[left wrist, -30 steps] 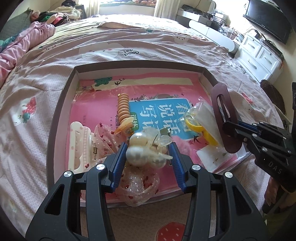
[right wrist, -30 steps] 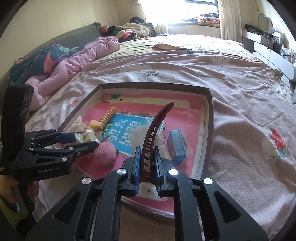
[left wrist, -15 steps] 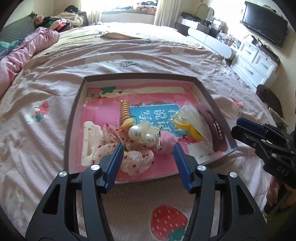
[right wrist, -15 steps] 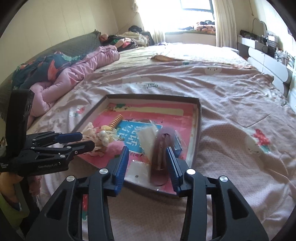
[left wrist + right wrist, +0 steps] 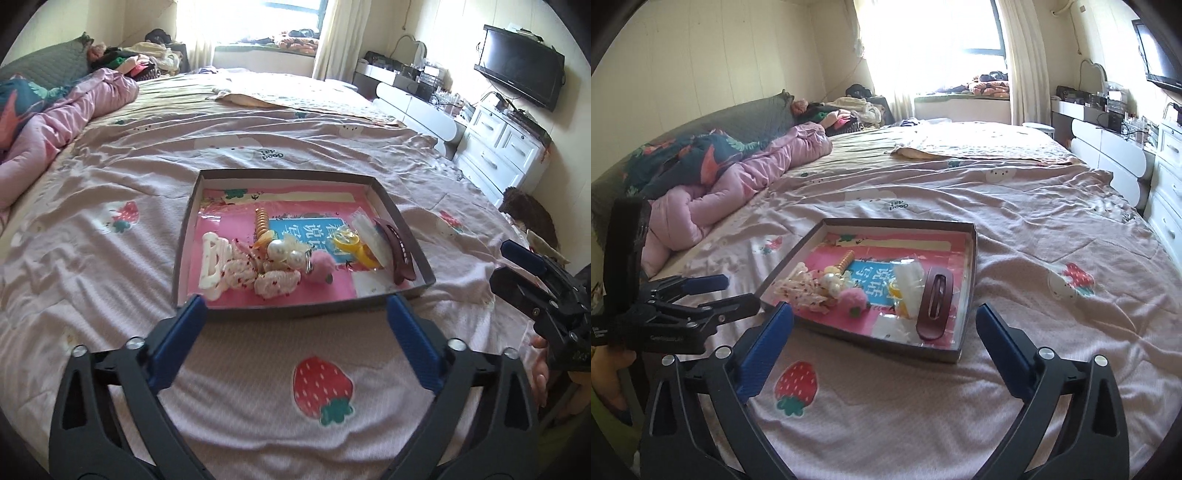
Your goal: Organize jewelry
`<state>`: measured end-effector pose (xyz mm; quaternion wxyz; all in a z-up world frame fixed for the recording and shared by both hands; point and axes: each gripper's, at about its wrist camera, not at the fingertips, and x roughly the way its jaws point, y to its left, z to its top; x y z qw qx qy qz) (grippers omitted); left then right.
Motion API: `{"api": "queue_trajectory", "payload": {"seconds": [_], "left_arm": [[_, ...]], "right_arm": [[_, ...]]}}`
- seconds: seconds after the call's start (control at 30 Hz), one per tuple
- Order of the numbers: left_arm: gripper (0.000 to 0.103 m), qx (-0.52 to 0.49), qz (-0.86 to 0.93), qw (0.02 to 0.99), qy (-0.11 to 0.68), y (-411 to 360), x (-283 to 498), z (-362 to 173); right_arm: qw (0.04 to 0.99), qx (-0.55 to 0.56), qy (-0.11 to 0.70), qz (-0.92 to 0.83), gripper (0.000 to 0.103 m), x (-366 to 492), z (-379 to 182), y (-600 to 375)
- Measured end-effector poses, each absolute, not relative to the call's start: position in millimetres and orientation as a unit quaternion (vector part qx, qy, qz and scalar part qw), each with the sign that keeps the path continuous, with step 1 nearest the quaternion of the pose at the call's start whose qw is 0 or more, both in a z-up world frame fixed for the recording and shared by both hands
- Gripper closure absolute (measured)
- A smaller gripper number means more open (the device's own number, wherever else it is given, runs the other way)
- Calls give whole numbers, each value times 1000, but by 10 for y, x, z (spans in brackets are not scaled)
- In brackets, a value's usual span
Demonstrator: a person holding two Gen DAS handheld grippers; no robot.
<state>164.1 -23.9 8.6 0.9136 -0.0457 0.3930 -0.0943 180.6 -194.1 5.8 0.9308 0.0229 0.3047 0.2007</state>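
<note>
A shallow grey tray with a pink lining lies on the bed; it also shows in the right wrist view. In it lie a pearl hair clip, a white claw clip, a pink pompom, a yellow ring in plastic and a dark red hair clip, also seen in the right wrist view. My left gripper is open and empty, just short of the tray's near edge. My right gripper is open and empty, held back from the tray.
The bed has a pink sheet with a strawberry print. A pink quilt is bunched at the far left. White drawers and a wall TV stand to the right of the bed.
My left gripper let go of the pearl clip in the tray and my right let go of the dark red clip. Both grippers opened wide and drew back from the tray.
</note>
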Motion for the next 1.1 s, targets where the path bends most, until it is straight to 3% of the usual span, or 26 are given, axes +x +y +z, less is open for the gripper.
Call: {"api": "queue_trajectory", "payload": {"seconds": [1.1], "left_arm": [[11,-56,-51,916,393,-90,1030,-101]], "right_arm": [[919,17,342,193,7,1255,-264,-1855]]}}
